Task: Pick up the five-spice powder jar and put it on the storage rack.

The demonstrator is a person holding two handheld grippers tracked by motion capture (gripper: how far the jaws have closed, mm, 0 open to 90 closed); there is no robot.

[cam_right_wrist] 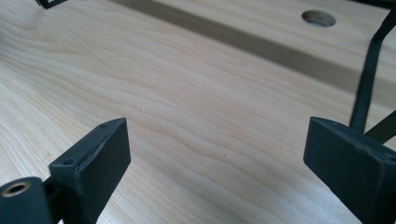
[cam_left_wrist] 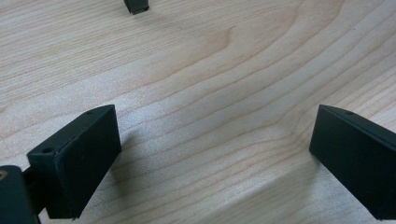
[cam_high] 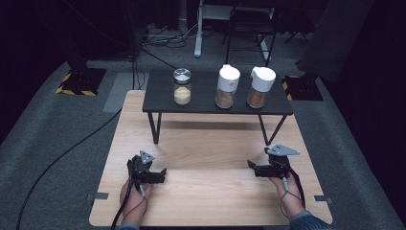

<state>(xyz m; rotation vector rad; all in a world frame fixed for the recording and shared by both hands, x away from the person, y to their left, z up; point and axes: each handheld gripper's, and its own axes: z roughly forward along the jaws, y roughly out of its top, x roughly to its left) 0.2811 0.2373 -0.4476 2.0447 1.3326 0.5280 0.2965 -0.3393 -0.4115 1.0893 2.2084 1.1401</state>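
Jars, three in number, stood in a row on the dark raised shelf (cam_high: pixel 158 103) across the upper middle of the high view, well apart from both grippers. At the left of the row was the glass jar with a metal lid (cam_high: pixel 182 86), holding pale yellow powder; at the centre, the white-capped jar (cam_high: pixel 227 87); at the right, the second white-capped jar (cam_high: pixel 261 87), both with brownish contents. All three stood upright, their long axes vertical.

Lower left of the frame, the left gripper (cam_high: pixel 162 175) rested low over the wooden bench (cam_high: pixel 210 201), its jaws spread wide with nothing but bare wood grain between them, as the left gripper view confirmed. Lower right, the right gripper (cam_high: pixel 251 166) was likewise wide and empty, pointed toward the frame's centre.

The decisive relation appeared to be this: every jar lay up-frame of and higher than the grippers, above the bench on the shelf. The metal-lidded jar lay nearer the left gripper; the two white-capped jars lay nearer the right gripper.
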